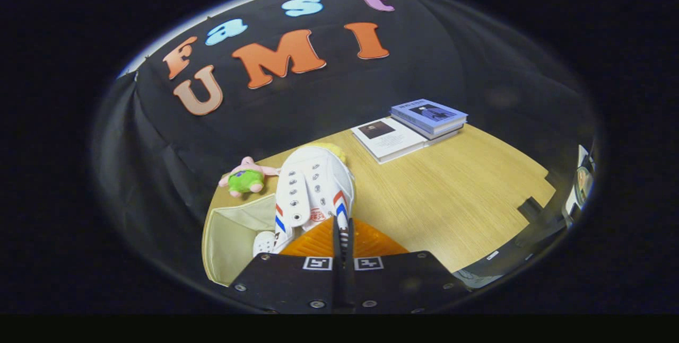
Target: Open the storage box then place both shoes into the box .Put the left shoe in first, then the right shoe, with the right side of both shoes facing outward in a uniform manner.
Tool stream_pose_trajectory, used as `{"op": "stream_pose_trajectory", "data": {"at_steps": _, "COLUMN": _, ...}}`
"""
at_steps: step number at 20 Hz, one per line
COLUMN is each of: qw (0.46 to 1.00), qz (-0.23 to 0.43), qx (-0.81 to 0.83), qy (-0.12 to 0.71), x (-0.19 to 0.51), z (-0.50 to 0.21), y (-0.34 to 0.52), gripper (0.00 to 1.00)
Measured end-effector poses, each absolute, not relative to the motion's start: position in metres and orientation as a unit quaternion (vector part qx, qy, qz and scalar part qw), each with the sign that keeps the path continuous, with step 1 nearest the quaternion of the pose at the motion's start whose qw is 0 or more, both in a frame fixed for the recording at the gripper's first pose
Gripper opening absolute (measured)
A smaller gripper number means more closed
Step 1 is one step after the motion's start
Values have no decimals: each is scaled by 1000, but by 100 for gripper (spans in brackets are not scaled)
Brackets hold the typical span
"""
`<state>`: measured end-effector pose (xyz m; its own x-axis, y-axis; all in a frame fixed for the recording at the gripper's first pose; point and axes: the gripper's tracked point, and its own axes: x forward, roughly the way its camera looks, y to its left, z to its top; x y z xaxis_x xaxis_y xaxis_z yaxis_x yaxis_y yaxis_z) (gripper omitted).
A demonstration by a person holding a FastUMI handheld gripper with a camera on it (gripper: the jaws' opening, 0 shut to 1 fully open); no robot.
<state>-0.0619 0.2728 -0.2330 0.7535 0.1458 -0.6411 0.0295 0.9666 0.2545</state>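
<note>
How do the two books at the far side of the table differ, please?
The blue-covered book lies on top of a stack; the white-covered book lies flat on the wooden table beside it. The blue one looks thicker, the white one thinner. Both lie closed, well beyond the tool, whose fingers pinch the white canvas shoe.

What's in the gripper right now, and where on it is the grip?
The gripper is shut on the white shoe, pinching a thin edge at its near end, likely the collar.
</note>
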Motion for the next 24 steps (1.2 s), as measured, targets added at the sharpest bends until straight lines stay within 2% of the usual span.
{"op": "stream_pose_trajectory", "data": {"at_steps": 4, "qw": 926, "qz": 68, "qx": 121, "qy": 351, "x": -72, "z": -231, "y": 324, "gripper": 1}}
{"op": "stream_pose_trajectory", "data": {"at_steps": 11, "qw": 913, "qz": 89, "qx": 98, "qy": 386, "x": -96, "z": -258, "y": 374, "gripper": 1}}
{"op": "stream_pose_trajectory", "data": {"at_steps": 24, "qw": 905, "qz": 77, "qx": 55, "qy": 415, "x": -111, "z": -284, "y": 376, "gripper": 3}}
